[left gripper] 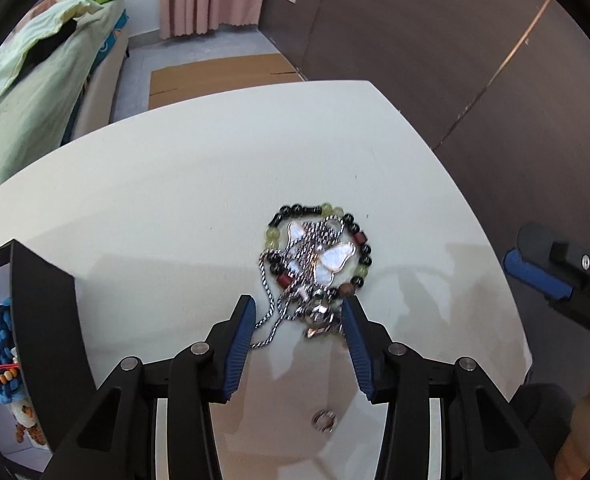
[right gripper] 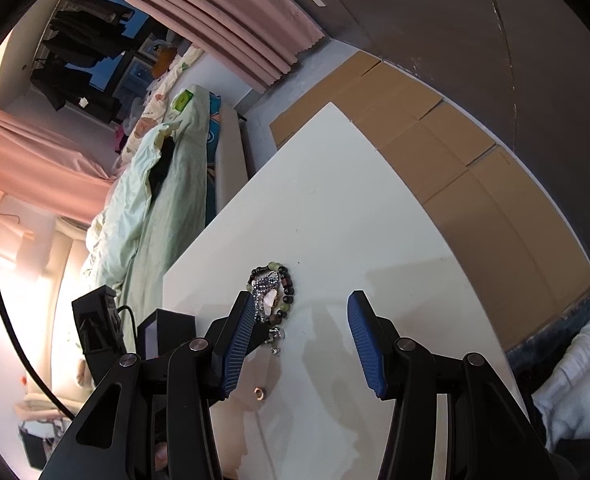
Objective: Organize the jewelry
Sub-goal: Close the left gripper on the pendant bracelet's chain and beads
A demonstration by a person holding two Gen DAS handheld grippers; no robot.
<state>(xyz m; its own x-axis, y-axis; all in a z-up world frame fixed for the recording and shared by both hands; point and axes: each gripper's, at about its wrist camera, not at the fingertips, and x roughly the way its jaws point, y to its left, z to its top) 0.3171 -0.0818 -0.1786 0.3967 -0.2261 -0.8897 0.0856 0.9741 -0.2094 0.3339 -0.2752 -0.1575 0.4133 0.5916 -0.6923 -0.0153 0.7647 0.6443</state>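
Here left gripper (left gripper: pixel 299 312) jaws gape around the jewelry pile (left gripper: pixel 315 268).

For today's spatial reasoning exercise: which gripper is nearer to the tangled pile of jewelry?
Left. The left gripper straddles the jewelry pile's near end, jaws open. The right gripper hangs farther back, beside it.
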